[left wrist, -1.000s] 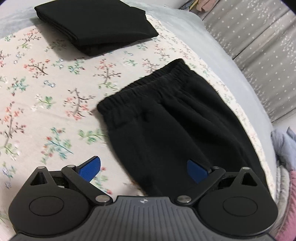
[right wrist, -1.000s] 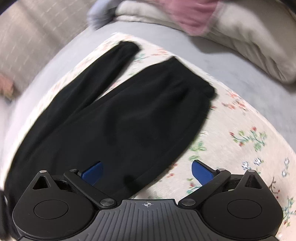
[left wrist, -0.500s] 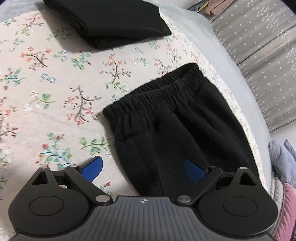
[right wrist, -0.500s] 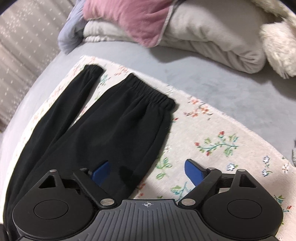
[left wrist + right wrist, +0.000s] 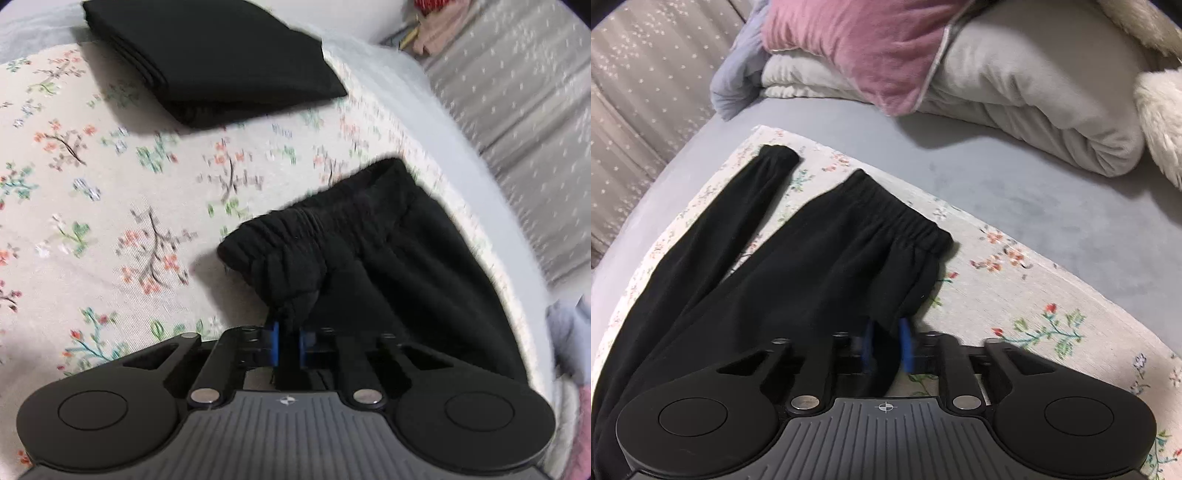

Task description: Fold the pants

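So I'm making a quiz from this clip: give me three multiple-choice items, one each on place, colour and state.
1. The folded black garment lies where?
A. past the waistband, on the floral cloth
B. on the pink pillow
C. under a pant leg

2. What colour are the gripper pads?
A. red
B. blue
C. yellow

3. The left gripper is
A. wide open
B. shut on the pants
C. out of view

A: it sits beyond the waistband on the floral cloth.
B: blue shows beside the pinched fabric.
B: fabric bunches between its jaws.

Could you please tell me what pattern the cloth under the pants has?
The cloth is cream with small floral sprigs, clearest in the left wrist view.
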